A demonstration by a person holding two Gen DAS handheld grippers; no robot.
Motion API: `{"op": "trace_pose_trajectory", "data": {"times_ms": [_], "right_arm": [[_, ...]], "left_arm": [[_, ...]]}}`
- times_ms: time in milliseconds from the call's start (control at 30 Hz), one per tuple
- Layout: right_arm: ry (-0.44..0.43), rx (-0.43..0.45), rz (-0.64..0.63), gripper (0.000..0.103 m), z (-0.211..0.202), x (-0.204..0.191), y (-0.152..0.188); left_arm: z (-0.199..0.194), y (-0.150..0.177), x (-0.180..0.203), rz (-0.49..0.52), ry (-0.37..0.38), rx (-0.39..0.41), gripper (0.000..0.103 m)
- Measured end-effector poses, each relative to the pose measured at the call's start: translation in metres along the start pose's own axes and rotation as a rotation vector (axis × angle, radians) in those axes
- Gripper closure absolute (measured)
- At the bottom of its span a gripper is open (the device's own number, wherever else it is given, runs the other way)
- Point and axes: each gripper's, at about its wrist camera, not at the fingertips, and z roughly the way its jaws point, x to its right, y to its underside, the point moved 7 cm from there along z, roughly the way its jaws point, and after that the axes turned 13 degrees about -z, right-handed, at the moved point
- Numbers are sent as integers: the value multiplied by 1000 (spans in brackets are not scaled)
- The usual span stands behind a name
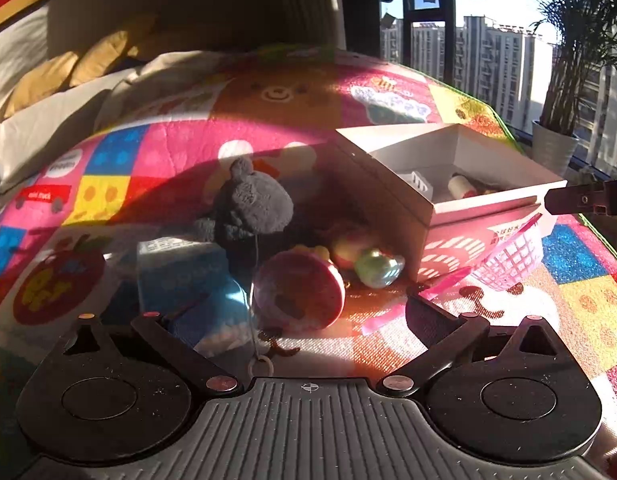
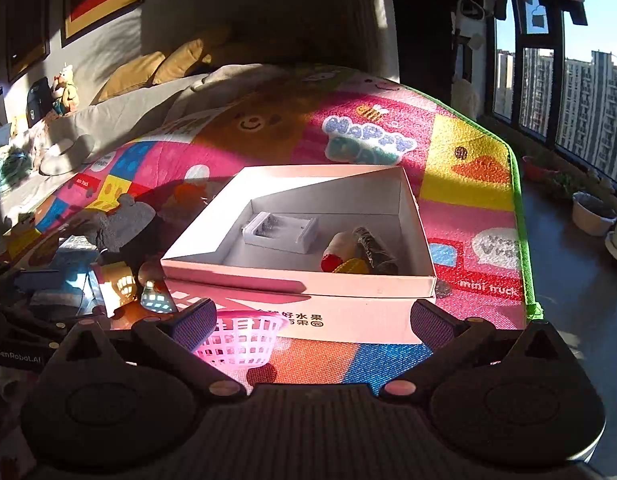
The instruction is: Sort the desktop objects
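Observation:
A white cardboard box [image 2: 292, 280] stands on the colourful play mat; it also shows in the left wrist view [image 1: 392, 196]. Inside lie a white battery holder [image 2: 280, 230], a small bottle with a red cap [image 2: 336, 254] and a dark roll [image 2: 374, 248]. A pink basket [image 2: 240, 340] sits before the box, close to my right gripper's left finger; it also shows in the left wrist view [image 1: 512, 256]. My right gripper [image 2: 312, 320] is open and empty. My left gripper [image 1: 292, 316] is open around a pink round case [image 1: 300, 292], beside a blue packet [image 1: 184, 276], a grey plush [image 1: 248, 204] and a shiny green toy [image 1: 376, 268].
The play mat [image 2: 460, 176] ends at a green edge on the right, with floor and plant pots [image 2: 592, 216] beyond. Pillows and bedding [image 2: 148, 76] lie at the back left. The right gripper's finger [image 1: 580, 198] reaches in at the right of the left wrist view.

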Motion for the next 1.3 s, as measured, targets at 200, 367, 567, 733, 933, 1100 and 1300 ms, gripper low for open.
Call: {"op": "trace_pose_trajectory", "data": {"times_ms": [200,367,567,733,933,1100,1300], "right_arm": [[46,-45,117,0,31,19,18],[4,-17,110,0,48,-1,0],[-33,18,13,0,64,-24,-18],[-69,18,-74,0,43,-33,-11],[-253,-86,-87,42,14,-52,25],[-437,-127,-203,51,-19,-88,48],[-306,5,-447,2,-52,-110,42]], "left_arm": [[2,2,-5,-21,-3,-10,0],[-1,3,-6,-27,3,-9,0],[0,4,-6,-28,6,-13,0],[2,4,-8,-34,2,-12,0],[1,4,-7,-38,0,-11,0],[-1,1,-8,-39,-10,-6,0],[-3,0,-12,-47,-28,-1,0]]}}
